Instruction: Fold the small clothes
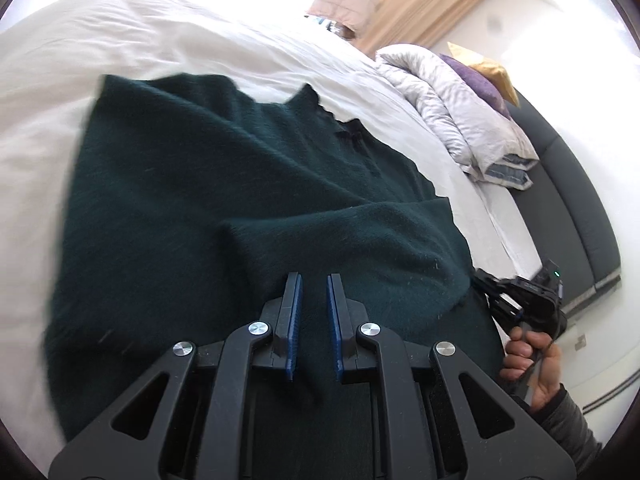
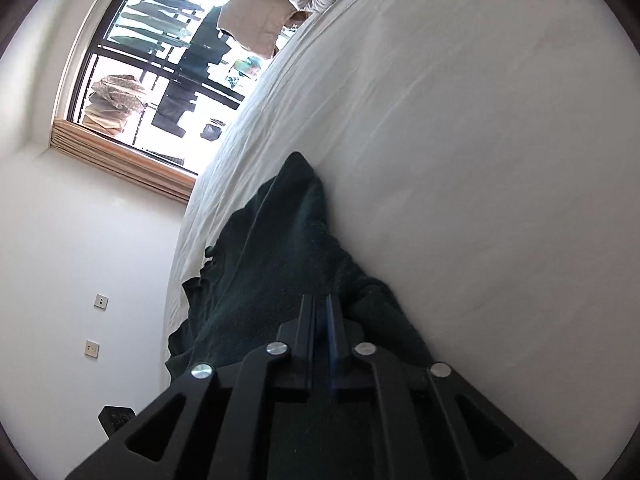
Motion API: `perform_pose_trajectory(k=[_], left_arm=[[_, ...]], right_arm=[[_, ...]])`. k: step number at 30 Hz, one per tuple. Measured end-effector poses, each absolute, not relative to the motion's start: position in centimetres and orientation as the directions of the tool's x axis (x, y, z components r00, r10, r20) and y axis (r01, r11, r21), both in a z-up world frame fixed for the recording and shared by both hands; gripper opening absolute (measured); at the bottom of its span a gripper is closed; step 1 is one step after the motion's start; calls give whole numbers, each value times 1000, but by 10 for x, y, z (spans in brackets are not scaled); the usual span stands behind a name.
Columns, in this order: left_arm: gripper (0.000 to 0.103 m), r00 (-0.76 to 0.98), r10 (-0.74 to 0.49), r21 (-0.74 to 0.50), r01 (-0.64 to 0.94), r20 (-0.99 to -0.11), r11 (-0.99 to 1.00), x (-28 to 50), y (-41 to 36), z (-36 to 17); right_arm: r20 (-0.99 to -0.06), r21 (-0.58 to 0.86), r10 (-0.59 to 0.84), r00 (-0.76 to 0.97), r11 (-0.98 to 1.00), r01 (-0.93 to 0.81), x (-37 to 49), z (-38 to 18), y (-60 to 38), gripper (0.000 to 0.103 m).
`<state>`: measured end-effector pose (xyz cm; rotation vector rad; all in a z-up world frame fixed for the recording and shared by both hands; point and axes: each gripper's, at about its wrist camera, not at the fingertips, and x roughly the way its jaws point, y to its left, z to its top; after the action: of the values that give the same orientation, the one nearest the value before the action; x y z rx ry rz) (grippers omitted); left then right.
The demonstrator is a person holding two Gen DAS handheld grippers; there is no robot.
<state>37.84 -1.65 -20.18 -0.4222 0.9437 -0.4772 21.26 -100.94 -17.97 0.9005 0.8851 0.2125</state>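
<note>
We see the dark green sweater [image 1: 240, 200] lying lengthwise away across the white bed [image 1: 120, 40]; left gripper [image 1: 313, 280] clamped on its cloth, right gripper [image 2: 322, 300] too; no readable writing.

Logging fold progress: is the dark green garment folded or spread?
Partly folded: the dark green garment has one flap doubled over itself on the white bed.

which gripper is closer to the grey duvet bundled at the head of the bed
Right. The right gripper sits at the sweater's edge on the duvet's side, though short of it; the left gripper is over the sweater's middle, farther off.
</note>
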Motion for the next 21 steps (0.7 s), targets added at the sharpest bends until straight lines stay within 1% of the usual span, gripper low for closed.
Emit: perform_pose_trajectory(k=[1, 2, 4, 6, 9, 10, 11, 12, 14, 16, 17, 18, 19, 20, 21], left_arm=[[13, 510, -537, -521, 190, -672, 832, 372, -14, -198], [13, 518, -522, -507, 184, -678, 842, 366, -12, -194], [13, 541, -496, -482, 180, -679, 857, 350, -10, -185], [13, 555, -489, -476, 181, -673, 860, 334, -8, -178], [13, 571, -481, -465, 188, -666, 865, 307, -7, -173], [13, 574, -478, -461, 188, -665, 867, 296, -6, -172], [13, 577, -478, -462, 187, -662, 867, 287, -4, -172], [13, 578, -472, -460, 180, -666, 869, 277, -1, -174], [13, 573, -450, -445, 160, -685, 881, 259, 8, -177], [13, 580, -432, -432, 148, -691, 890, 236, 22, -175], [13, 589, -423, -423, 148, -688, 894, 225, 27, -173], [13, 597, -413, -411, 149, -688, 899, 212, 33, -171], [13, 601, -403, -396, 153, -690, 905, 200, 37, -169], [13, 603, -396, -377, 167, -693, 911, 189, 39, -166], [13, 608, -387, -340, 197, -693, 919, 175, 38, -163]], right_arm=[[-584, 740, 486, 650, 648, 181, 206, -172, -1011, 54], [-569, 738, 482, 666, 656, 155, 200, -163, -1009, 58], [-511, 769, 542, 667, 636, 72, 195, -151, -997, 59], [-479, 779, 597, 643, 627, -2, 199, -144, -984, 67], [-479, 776, 633, 608, 629, -44, 213, -147, -960, 68], [-484, 782, 638, 599, 623, -31, 219, -155, -958, 68], [-508, 778, 627, 591, 628, 4, 224, -166, -960, 68], [-541, 768, 608, 581, 639, 46, 229, -177, -960, 48], [-555, 767, 596, 581, 637, 79, 223, -187, -976, 25], [-562, 773, 582, 588, 623, 121, 211, -183, -991, 33], [-579, 751, 553, 599, 648, 127, 200, -175, -998, 42], [-592, 724, 523, 612, 680, 119, 188, -165, -1003, 59], [-607, 691, 489, 626, 715, 112, 173, -153, -1007, 68], [-607, 664, 463, 646, 743, 92, 158, -139, -1011, 75], [-593, 643, 459, 661, 765, 45, 142, -125, -1013, 75]])
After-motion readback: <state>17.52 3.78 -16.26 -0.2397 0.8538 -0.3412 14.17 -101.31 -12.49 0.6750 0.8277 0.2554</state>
